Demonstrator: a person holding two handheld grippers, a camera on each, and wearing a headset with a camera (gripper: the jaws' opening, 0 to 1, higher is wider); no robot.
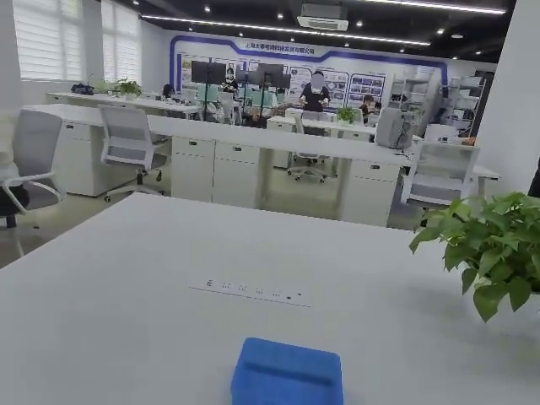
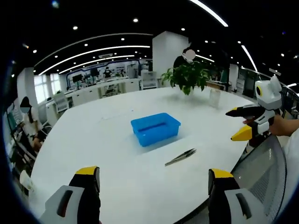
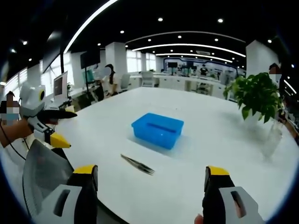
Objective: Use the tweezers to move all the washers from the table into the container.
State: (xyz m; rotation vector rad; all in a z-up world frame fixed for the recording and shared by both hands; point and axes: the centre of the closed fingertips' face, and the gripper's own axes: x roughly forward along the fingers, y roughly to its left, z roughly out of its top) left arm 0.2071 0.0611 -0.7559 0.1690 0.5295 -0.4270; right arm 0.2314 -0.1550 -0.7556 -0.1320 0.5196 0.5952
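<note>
A blue rectangular container (image 1: 287, 372) stands on the white table (image 1: 126, 321), near its front edge in the head view. In the left gripper view the container (image 2: 155, 128) sits mid-table, and metal tweezers (image 2: 181, 157) lie flat just in front of it. My left gripper (image 2: 153, 173) is open and empty, held back from the table edge. The right gripper (image 2: 232, 125) hovers at the right with its jaws apart. In the right gripper view the tweezers (image 3: 137, 164) lie before the container (image 3: 157, 129). My right gripper (image 3: 149, 170) is open and empty, with the left gripper (image 3: 71, 129) open at the left.
A leafy potted plant (image 1: 494, 245) stands on the table's right side, with a clear glass vessel (image 3: 273, 137) beside it. A socket strip (image 1: 253, 291) is set into the table beyond the container. A grey mesh chair back (image 3: 44, 172) stands at the table edge. Desks and people fill the room behind.
</note>
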